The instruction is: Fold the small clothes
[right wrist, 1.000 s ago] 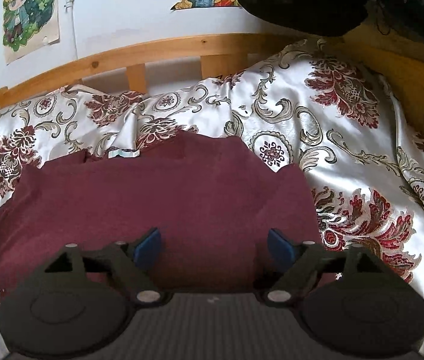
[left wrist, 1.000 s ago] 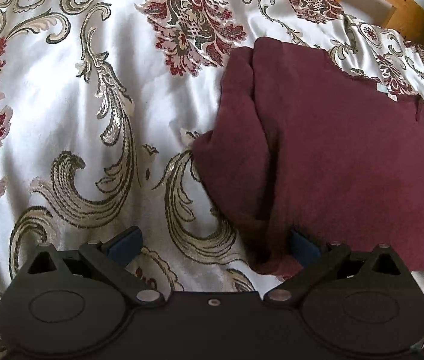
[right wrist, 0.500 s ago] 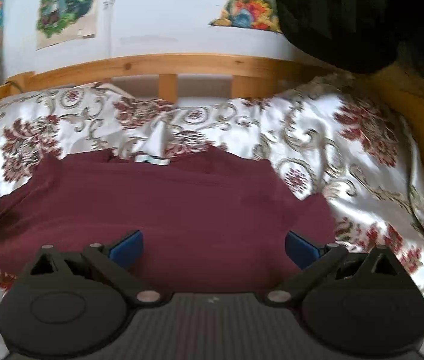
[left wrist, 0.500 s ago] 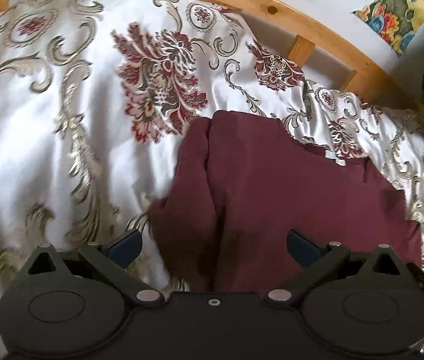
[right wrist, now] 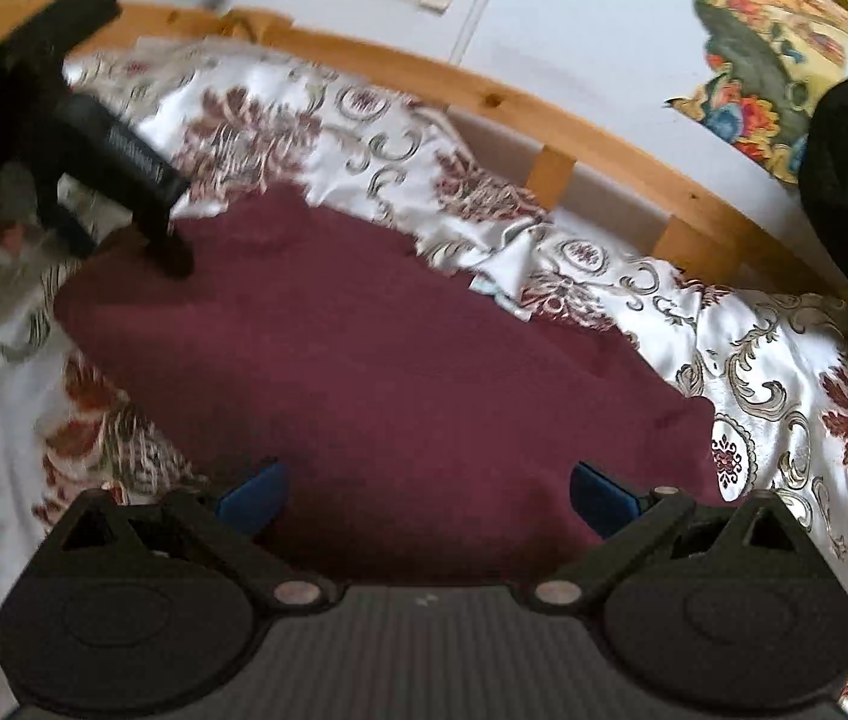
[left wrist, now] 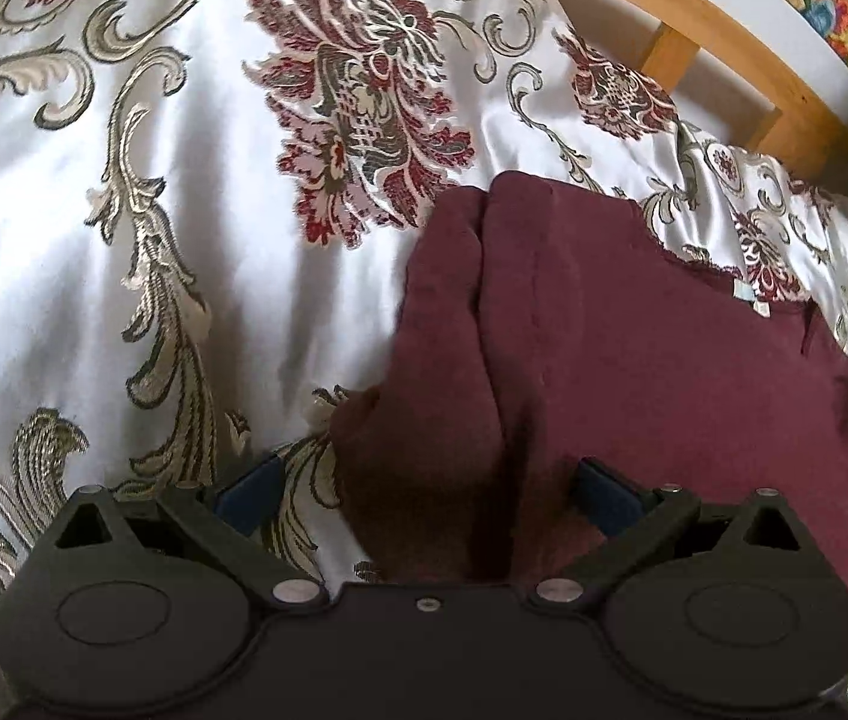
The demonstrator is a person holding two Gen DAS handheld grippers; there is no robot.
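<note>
Midway through folding, both the left gripper (left wrist: 424, 495) and right gripper (right wrist: 427, 492) hover with jaws wide and empty over the maroon garment (right wrist: 375, 360) lying part-folded on the bedspread (left wrist: 123, 240), which likely needs an edge pinched next.

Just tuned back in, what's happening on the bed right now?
A person is folding a maroon garment that lies on a floral bedspread, with a claw in each hand. Both claws are open and neither holds the cloth. The right claw hangs over the garment's near edge; its jaws have just been opening wide, with nothing clamped between them. The left claw straddles the garment's folded left edge, one finger over the cloth, the other over the bedspread. The garment looks partly folded, its left side doubled over.
</note>
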